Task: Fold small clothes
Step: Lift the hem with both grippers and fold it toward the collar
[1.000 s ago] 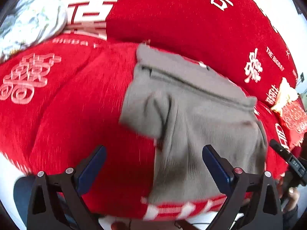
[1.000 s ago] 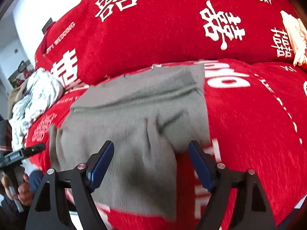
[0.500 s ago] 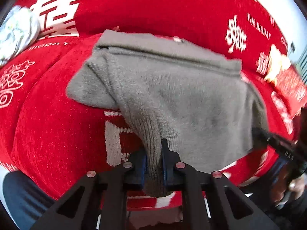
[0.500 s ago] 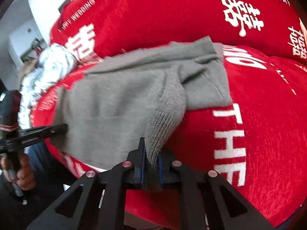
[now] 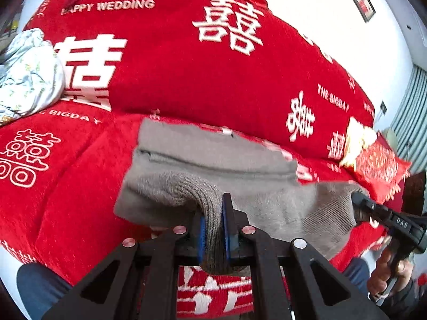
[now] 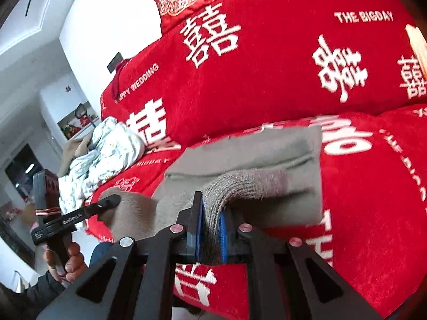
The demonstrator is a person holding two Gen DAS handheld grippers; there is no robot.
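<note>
Both grippers' fingers (image 5: 202, 233) clamped | gripping grey knit garment (image 5: 213, 160) hem

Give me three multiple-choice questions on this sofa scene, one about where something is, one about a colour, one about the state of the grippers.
1. Where does the pale flowered bundle lie?
A. on the sofa, left of the sweater in the left wrist view
B. on top of the sweater
C. on the floor

2. What colour is the sweater?
A. blue
B. grey
C. white

3. How do the left gripper and right gripper stand?
A. both open above the sweater
B. one open, one shut
C. both shut on the sweater's ribbed edge

Answers: 1 A, it sits on the red sofa cover at the far left, apart from the sweater. 2 B, the knit is plainly grey. 3 C, each wrist view shows ribbed knit pinched between blue pads.
</note>
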